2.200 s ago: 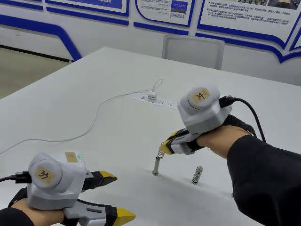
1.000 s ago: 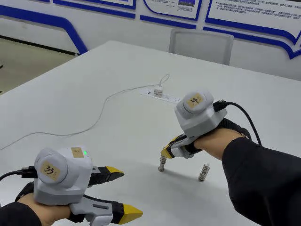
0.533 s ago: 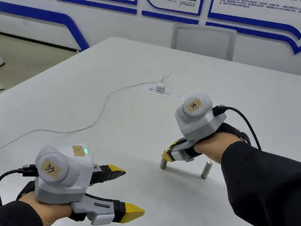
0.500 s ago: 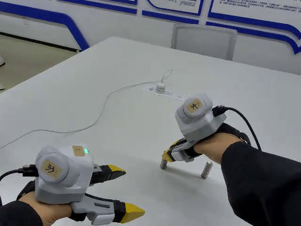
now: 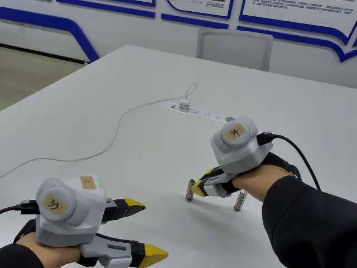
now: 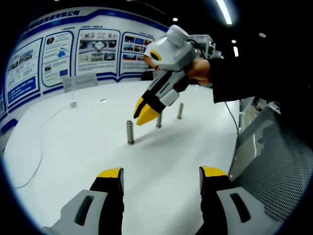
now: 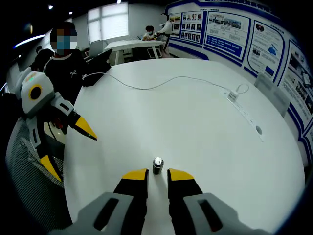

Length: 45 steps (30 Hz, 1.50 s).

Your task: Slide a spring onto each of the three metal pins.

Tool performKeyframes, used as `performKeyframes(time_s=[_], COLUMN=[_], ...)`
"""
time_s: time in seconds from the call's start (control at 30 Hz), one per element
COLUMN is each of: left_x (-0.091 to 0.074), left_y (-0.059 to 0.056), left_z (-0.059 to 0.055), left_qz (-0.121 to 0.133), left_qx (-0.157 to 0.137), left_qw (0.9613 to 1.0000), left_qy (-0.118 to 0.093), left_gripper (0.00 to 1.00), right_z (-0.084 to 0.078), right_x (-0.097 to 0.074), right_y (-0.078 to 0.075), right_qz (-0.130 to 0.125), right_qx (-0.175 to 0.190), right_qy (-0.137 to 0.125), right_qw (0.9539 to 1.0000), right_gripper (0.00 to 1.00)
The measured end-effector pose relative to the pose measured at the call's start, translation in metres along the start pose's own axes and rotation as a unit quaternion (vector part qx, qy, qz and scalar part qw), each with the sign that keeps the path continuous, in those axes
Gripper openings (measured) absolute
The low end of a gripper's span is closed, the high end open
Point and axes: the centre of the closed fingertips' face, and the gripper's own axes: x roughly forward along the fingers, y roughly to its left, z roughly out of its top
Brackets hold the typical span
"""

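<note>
While the right gripper [image 7: 157,175], jaws narrowly parted, hovers just behind the pin [image 7: 157,165] with its spring [image 5: 190,190] on, a nudge could tip it; the left gripper [image 6: 159,172] gapes wide, empty.

1. A big white table [image 5: 83,100] is seen under everything.
2. A white power strip [image 5: 196,111] is laid toward its far side, with a small white plug [image 5: 184,104] stuck in the left end.
3. A thin white cable [image 5: 72,161] is trailed from there to the near left.
4. A grey chair [image 5: 234,50] is parked at the far edge, and blue-trimmed posters [image 5: 290,11] are hung behind it.
</note>
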Motion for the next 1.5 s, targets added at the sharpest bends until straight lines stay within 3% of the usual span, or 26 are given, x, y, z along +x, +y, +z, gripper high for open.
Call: performKeyframes(time_s=[0.33,0.63,0.83,1.03,1.23,1.5], left_x=[-0.002,-0.005,-0.006,-0.006,-0.005,-0.003], left_y=[-0.001,-0.003,-0.002,-0.003,-0.006,-0.011], left_z=[0.006,0.018,0.025,0.025,0.025,0.024], left_qz=[0.000,0.001,0.003,0.002,0.001,-0.002], left_qx=[0.011,0.025,0.028,0.028,0.030,0.034], left_qw=[0.9999,0.9996,0.9995,0.9995,0.9995,0.9994], left_qy=[-0.004,-0.011,-0.018,-0.017,-0.014,-0.009], left_gripper=[0.65,0.65,0.66,0.66,0.67,0.68], right_z=[-0.009,-0.035,-0.056,-0.080,-0.103,-0.120], right_x=[-0.042,-0.082,-0.108,-0.126,-0.140,-0.155], right_y=[0.017,0.027,0.024,0.016,0.004,-0.011], right_qz=[-0.004,-0.016,-0.032,-0.051,-0.076,-0.103], right_qx=[0.025,0.025,0.038,0.057,0.083,0.098], right_qy=[-0.061,-0.091,-0.110,-0.120,-0.131,-0.144], right_qw=[0.9978,0.9954,0.9927,0.9898,0.9850,0.9793], right_gripper=[0.20,0.23,0.25,0.26,0.27,0.30])
